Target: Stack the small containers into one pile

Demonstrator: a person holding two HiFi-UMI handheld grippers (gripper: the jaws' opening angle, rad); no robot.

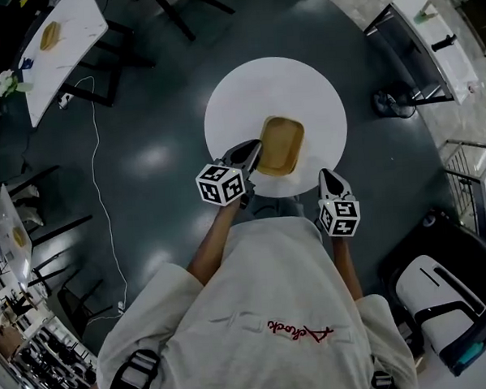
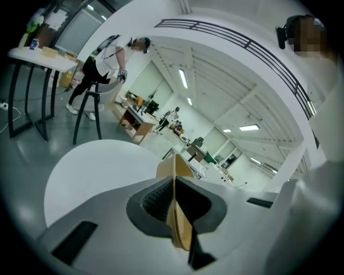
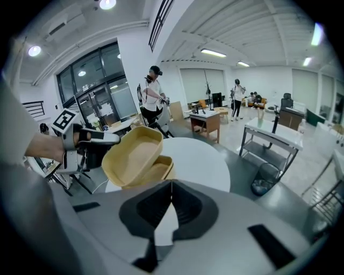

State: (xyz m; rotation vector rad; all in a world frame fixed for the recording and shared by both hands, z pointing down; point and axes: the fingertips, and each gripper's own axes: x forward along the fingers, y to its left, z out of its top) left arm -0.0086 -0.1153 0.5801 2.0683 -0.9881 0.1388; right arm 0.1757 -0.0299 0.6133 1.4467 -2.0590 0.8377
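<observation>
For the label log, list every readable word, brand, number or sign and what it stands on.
Red script on the person's white top: upside down, too stylised to read.
Marker cubes: black-and-white square patterns, no letters.
Containers, table: no print visible.

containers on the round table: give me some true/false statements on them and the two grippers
1. The left gripper is shut on the held container, gripping its rim. True.
2. The right gripper grips a container. False: its jaws are together with nothing between them.
3. The held container hangs tilted over a second container that sits on the table. True.
4. The table is square. False: it is round and white.
</observation>
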